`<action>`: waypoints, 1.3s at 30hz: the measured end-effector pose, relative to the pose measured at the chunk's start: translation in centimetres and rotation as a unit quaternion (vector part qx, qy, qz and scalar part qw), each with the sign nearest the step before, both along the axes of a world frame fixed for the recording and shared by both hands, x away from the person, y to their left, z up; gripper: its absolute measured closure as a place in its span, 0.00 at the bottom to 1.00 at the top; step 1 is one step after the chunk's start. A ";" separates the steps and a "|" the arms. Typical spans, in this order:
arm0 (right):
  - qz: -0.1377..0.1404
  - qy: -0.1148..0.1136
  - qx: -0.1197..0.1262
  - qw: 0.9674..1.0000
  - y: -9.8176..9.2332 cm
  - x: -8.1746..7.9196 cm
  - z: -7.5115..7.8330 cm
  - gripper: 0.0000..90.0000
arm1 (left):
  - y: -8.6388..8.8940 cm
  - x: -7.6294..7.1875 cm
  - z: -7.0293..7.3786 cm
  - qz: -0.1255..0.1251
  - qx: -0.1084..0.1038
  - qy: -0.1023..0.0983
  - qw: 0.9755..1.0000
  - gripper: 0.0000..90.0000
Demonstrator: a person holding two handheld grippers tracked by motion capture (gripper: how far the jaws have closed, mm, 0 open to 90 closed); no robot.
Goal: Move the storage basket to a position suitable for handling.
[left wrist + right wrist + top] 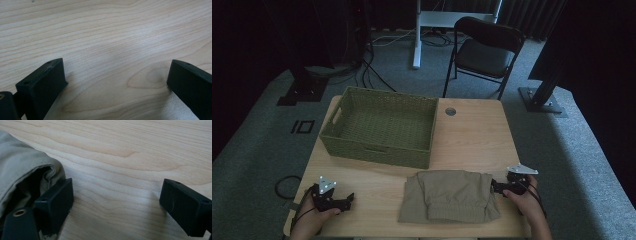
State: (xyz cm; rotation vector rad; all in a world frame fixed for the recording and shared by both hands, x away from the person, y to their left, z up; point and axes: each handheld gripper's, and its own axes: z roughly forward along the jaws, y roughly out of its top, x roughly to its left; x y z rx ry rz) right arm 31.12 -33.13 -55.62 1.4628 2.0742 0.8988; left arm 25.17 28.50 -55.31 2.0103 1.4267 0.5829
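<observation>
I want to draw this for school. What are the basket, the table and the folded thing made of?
The basket looks woven, wicker or a plastic copy, in matt olive green; its walls show a plaited pattern. The table shows pale wood grain with a smooth finish, though it could be laminate. The folded thing looks like soft khaki cloth, with seams and creases.
</observation>
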 end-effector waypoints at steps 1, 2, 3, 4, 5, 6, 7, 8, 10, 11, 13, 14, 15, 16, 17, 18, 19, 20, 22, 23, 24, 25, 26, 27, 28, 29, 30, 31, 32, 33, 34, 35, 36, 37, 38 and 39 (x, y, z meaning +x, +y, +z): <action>0.000 0.000 0.000 1.000 0.0 0.0 0.0 0.13 | 0.1 0.0 0.0 -0.004 0.000 0.000 1.000 0.03; 0.000 0.000 0.000 1.000 0.0 0.0 0.0 0.13 | 0.1 0.0 0.0 -0.008 -0.001 -0.001 1.000 0.03; 0.000 0.000 0.000 1.000 0.0 0.0 0.0 0.13 | 0.1 0.0 0.0 -0.008 -0.001 -0.001 1.000 0.03; 0.000 0.000 0.000 1.000 0.0 0.0 0.0 0.13 | 0.2 -0.1 0.0 -0.013 -0.001 -0.001 1.000 0.03; 0.002 0.000 0.001 1.000 -0.1 0.0 0.0 0.14 | 0.4 0.0 0.0 -0.020 0.000 0.000 1.000 0.03; 0.002 0.000 0.001 1.000 -0.1 0.0 0.0 0.14 | 0.4 0.0 0.0 -0.020 0.000 0.000 1.000 0.03; 0.003 -0.002 0.013 1.000 -0.4 0.0 0.0 0.15 | 0.4 0.1 0.0 -0.028 -0.001 -0.001 1.000 0.03; -0.001 -0.004 0.020 1.000 -0.5 0.0 0.1 0.15 | 0.4 0.1 0.0 -0.030 -0.001 -0.001 1.000 0.03; -0.008 -0.009 0.027 1.000 -0.7 0.1 0.2 0.15 | 0.5 0.3 0.0 -0.033 0.001 -0.001 0.999 0.03; -0.011 -0.010 0.027 1.000 -0.7 0.1 0.3 0.15 | 0.5 0.4 0.0 -0.033 0.000 -0.001 0.999 0.03; -0.013 -0.011 0.029 0.999 -0.7 0.3 0.6 0.15 | 0.6 0.6 0.0 -0.033 -0.002 -0.001 0.999 0.03; -0.013 -0.013 0.031 0.999 -0.6 0.3 0.8 0.15 | 0.7 0.7 0.0 -0.032 -0.004 -0.001 0.999 0.03; -0.012 -0.014 0.033 0.999 -0.5 0.4 1.0 0.15 | 0.8 0.8 0.0 -0.032 -0.002 -0.001 0.999 0.03; -0.012 -0.015 0.032 0.999 -0.4 0.5 1.2 0.15 | 0.8 0.9 0.0 -0.031 -0.001 -0.001 1.000 0.03; -0.013 -0.016 0.032 0.999 -0.3 0.6 1.4 0.15 | 0.9 1.0 0.0 -0.032 0.000 0.000 0.999 0.03; -0.014 -0.018 0.032 0.999 -0.3 0.7 1.6 0.15 | 1.0 1.2 0.1 -0.034 0.001 0.000 0.999 0.03; -0.014 -0.018 0.031 0.999 -0.2 0.8 1.9 0.15 | 1.1 1.2 0.1 -0.032 -0.001 0.000 0.999 0.03; -0.014 -0.018 0.031 0.999 -0.2 0.8 1.9 0.15 | 1.1 1.2 0.1 -0.032 -0.001 0.000 0.999 0.03; -0.011 -0.021 0.028 0.999 0.0 1.1 2.4 0.15 | 1.3 1.4 0.3 -0.029 -0.004 -0.003 1.000 0.03; -0.010 -0.024 0.030 0.999 0.2 1.3 2.7 0.15 | 1.6 1.6 0.4 -0.024 -0.007 -0.005 1.000 0.03; -0.010 -0.025 0.030 0.999 0.4 1.4 2.9 0.15 | 1.7 1.7 0.4 -0.023 -0.006 -0.006 1.000 0.03; -0.008 -0.026 0.031 0.999 0.5 1.4 3.0 0.15 | 1.9 1.8 0.5 -0.023 -0.004 -0.005 1.000 0.03; -0.007 -0.028 0.031 0.999 0.7 1.5 3.2 0.15 | 1.9 1.8 0.5 -0.023 -0.004 -0.005 1.000 0.03; -0.006 -0.030 0.033 0.999 0.8 1.6 3.3 0.15 | 2.1 2.0 0.6 -0.021 -0.006 -0.006 1.000 0.03; -0.006 -0.029 0.034 0.999 1.0 1.6 3.4 0.15 | 2.2 2.1 0.8 -0.022 -0.007 -0.007 1.000 0.03; -0.005 -0.032 0.033 0.999 1.1 1.7 3.6 0.15 | 2.3 2.2 0.9 -0.020 -0.010 -0.009 1.000 0.03; -0.005 -0.032 0.033 0.999 1.1 1.7 3.6 0.15 | 2.3 2.2 0.9 -0.020 -0.010 -0.009 1.000 0.03; -0.011 -0.040 0.038 0.998 1.2 2.0 4.1 0.15 | 2.5 2.4 1.1 -0.019 -0.012 -0.012 1.000 0.03; -0.013 -0.043 0.038 0.998 1.2 2.0 4.3 0.15 | 2.5 2.5 1.3 -0.019 -0.014 -0.013 1.000 0.03; -0.013 -0.047 0.039 0.998 1.2 2.2 4.6 0.15 | 2.6 2.5 1.4 -0.019 -0.016 -0.014 1.000 0.03; -0.015 -0.050 0.042 0.998 1.3 2.3 5.0 0.15 | 2.7 2.6 1.5 -0.019 -0.017 -0.014 1.000 0.03; -0.015 -0.053 0.044 0.998 1.3 2.4 5.3 0.15 | 2.8 2.7 1.7 -0.018 -0.018 -0.016 1.000 0.03; -0.015 -0.053 0.044 0.998 1.3 2.4 5.3 0.15 | 2.8 2.7 1.7 -0.018 -0.018 -0.016 1.000 0.03; -0.014 -0.058 0.045 0.997 1.4 2.6 6.0 0.15 | 3.1 2.9 2.1 -0.014 -0.019 -0.022 0.999 0.03; -0.014 -0.061 0.046 0.997 1.5 2.7 6.2 0.15 | 3.1 2.9 2.1 -0.014 -0.019 -0.022 0.999 0.03; -0.011 -0.063 0.049 0.997 1.7 2.8 6.5 0.15 | 3.3 3.1 2.6 -0.008 -0.021 -0.030 0.999 0.03</action>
